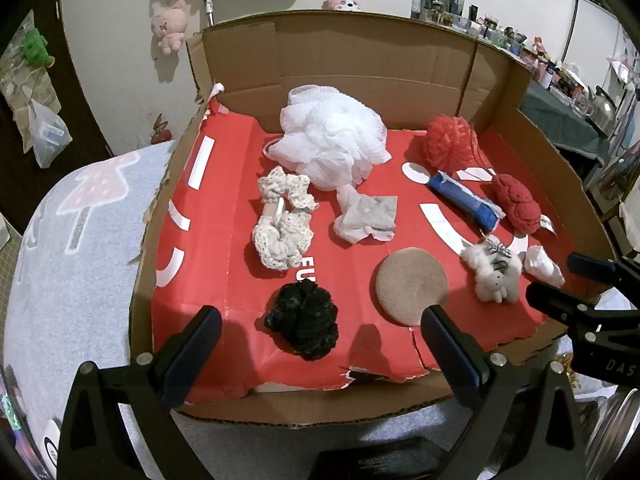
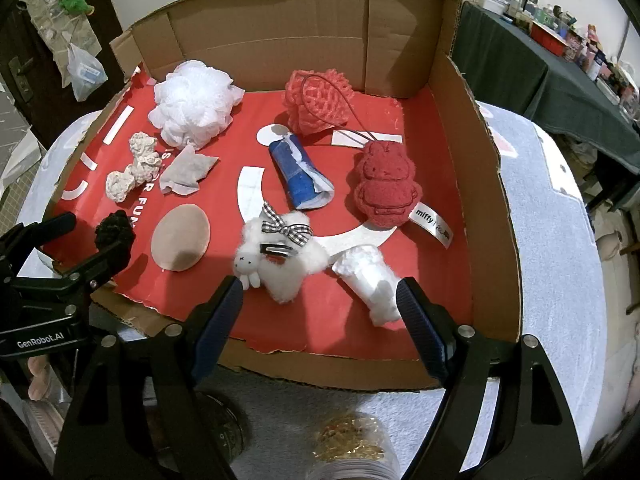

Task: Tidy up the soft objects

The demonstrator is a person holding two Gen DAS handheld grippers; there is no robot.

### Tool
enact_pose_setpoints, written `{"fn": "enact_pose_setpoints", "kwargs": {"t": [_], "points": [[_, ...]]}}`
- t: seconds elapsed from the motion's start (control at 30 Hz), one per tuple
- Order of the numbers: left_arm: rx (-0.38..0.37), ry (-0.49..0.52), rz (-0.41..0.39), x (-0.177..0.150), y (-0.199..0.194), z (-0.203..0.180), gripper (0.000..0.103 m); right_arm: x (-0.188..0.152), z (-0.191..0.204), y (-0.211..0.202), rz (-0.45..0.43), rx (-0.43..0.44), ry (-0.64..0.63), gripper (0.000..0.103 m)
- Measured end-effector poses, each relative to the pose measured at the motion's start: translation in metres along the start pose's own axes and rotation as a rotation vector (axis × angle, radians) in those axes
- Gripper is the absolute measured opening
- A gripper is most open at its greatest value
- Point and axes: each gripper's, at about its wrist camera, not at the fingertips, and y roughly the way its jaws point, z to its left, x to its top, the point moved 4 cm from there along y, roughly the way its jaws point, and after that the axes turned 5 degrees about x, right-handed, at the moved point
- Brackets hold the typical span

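Right wrist view alone reads the "miffy" tag on the red sponge (image 2: pixel 383 184); the left gripper (image 2: pixel 86 232) partly hides the black scrunchie (image 2: pixel 114 232). Both grippers hover apart and empty at the cardboard tray's (image 1: pixel 496 80) near edge; right gripper (image 2: pixel 320 300) faces the fluffy rabbit clip (image 2: pixel 280 256).

I saw the cardboard box (image 2: pixel 484 184) walled at back, L & R w/ a low front edge open for entry, bare red liner (image 1: pixel 224 184) along the L side, soft items crowding ctr & R.
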Motion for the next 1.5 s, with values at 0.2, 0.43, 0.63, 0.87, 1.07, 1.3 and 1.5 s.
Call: {"fn": "enact_pose_setpoints", "kwargs": {"t": [0.2,0.43,0.63,0.87,1.07,1.3,1.5], "points": [[0.001,0.0,0.0,0.0,0.0,0.001,0.102,-0.002,0.004,0.002,0.008,0.02,-0.003,0.079],[0.001,-0.003,-0.004,0.0,0.0,0.002,0.102,-0.002,0.005,0.0,-0.006,0.001,-0.009,0.079],[0.008,0.003,-0.015,0.0,-0.001,0.001,0.102,-0.002,0.002,-0.003,-0.033,-0.008,0.009,0.079],[0.01,0.006,-0.021,0.0,-0.002,0.0,0.102,-0.002,0.001,-0.007,-0.051,-0.01,0.015,0.079],[0.005,0.002,-0.025,0.0,-0.003,0.002,0.102,-0.002,0.003,-0.01,-0.066,-0.004,0.0,0.079],[0.008,0.008,-0.037,0.001,-0.003,0.0,0.102,-0.002,0.003,-0.011,-0.078,-0.004,0.0,0.079],[0.006,0.004,-0.033,0.001,-0.003,0.001,0.102,-0.003,0.002,-0.011,-0.081,-0.003,-0.001,0.079]]}}
